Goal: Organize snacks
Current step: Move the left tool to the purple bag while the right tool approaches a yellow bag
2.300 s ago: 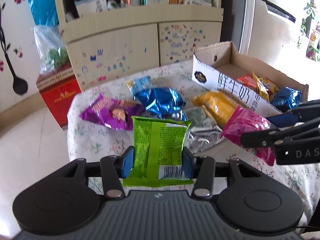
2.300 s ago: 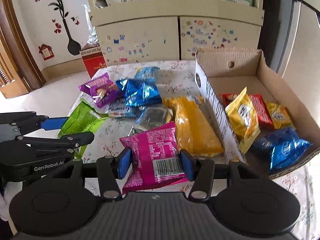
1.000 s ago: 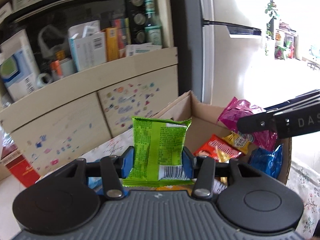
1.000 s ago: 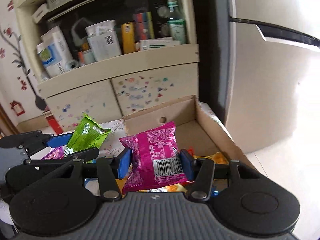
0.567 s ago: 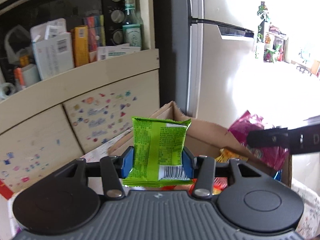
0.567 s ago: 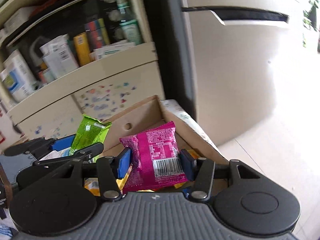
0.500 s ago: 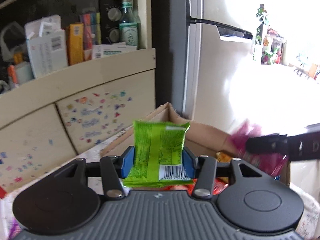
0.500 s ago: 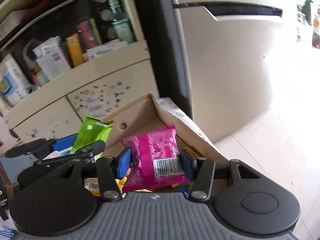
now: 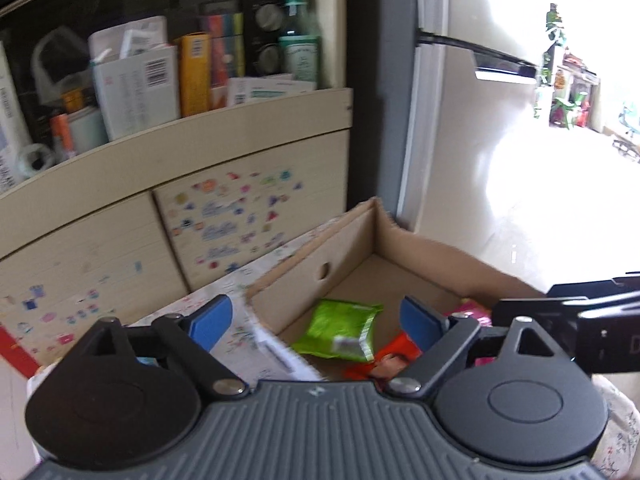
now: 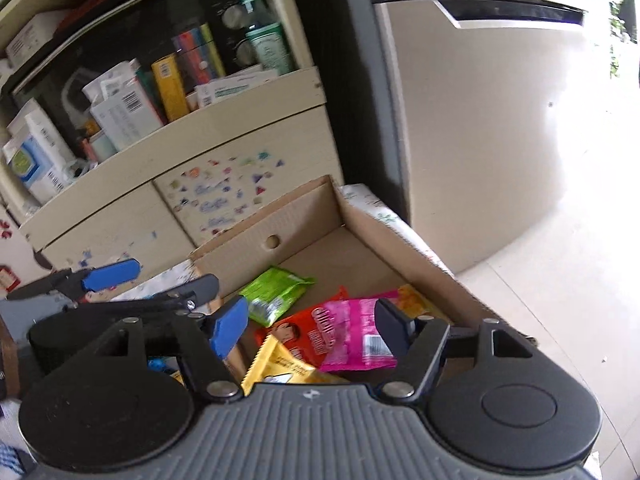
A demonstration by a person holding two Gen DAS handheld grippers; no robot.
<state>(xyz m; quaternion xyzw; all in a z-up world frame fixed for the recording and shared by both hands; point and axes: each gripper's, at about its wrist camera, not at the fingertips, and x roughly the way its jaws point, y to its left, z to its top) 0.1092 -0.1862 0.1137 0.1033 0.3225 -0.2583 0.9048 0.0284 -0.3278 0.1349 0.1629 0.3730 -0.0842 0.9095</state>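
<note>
Snacks — green packet (image 9: 340,334) and pink packet (image 10: 354,334) — lie inside the cardboard box (image 10: 304,216); left gripper (image 9: 316,322) and right gripper (image 10: 310,326) have just spread open above it, gripping nothing.

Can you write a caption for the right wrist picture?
Open right gripper above the cardboard box; pink packet and green packet inside.

We see our left gripper (image 9: 316,322) as a dark grey ribbed housing flanked by two round black discs, with black linkage arms pinned by silver screws and blue pads (image 9: 210,320) at the tips. Our right gripper (image 10: 310,326) has the same build; a small pale mark sits at the middle of its ribbed edge, too blurred for us to read.
</note>
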